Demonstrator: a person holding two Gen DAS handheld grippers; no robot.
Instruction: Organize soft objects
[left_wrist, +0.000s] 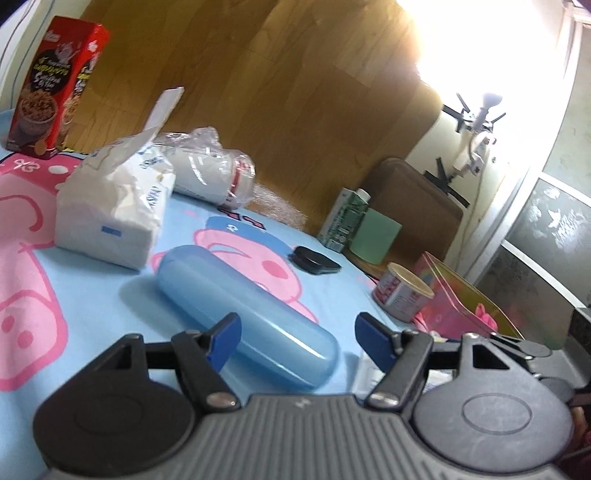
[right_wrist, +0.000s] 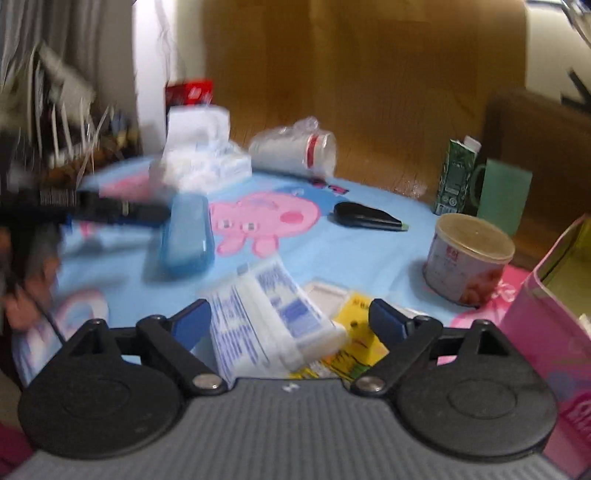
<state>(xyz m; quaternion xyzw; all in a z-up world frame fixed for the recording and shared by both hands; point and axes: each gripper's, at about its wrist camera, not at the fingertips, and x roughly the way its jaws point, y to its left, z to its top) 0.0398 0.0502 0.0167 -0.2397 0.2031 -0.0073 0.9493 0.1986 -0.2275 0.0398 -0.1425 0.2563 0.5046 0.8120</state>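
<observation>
In the left wrist view my left gripper (left_wrist: 297, 330) stands open over the blue cartoon cloth (left_wrist: 92, 295). The near end of a light blue hard case (left_wrist: 240, 306) lies between its fingers; the left finger overlaps it and the right finger stands apart. Beyond it sit a white tissue pack (left_wrist: 110, 210) and a plastic-wrapped sleeve of white cups (left_wrist: 214, 170). In the blurred right wrist view my right gripper (right_wrist: 288, 314) is wide open over a white-and-blue soft pack (right_wrist: 266, 317), its pads off it. The left gripper (right_wrist: 147, 214) shows there beside the blue case (right_wrist: 188, 232).
A red cereal box (left_wrist: 55, 85) stands at the back left. A green carton (right_wrist: 456, 173), a mint mug (right_wrist: 504, 195), a black flat item (right_wrist: 365, 218), a tin can (right_wrist: 469, 254) and a pink box (right_wrist: 546, 332) fill the right. A yellow packet (right_wrist: 354, 332) lies under the soft pack.
</observation>
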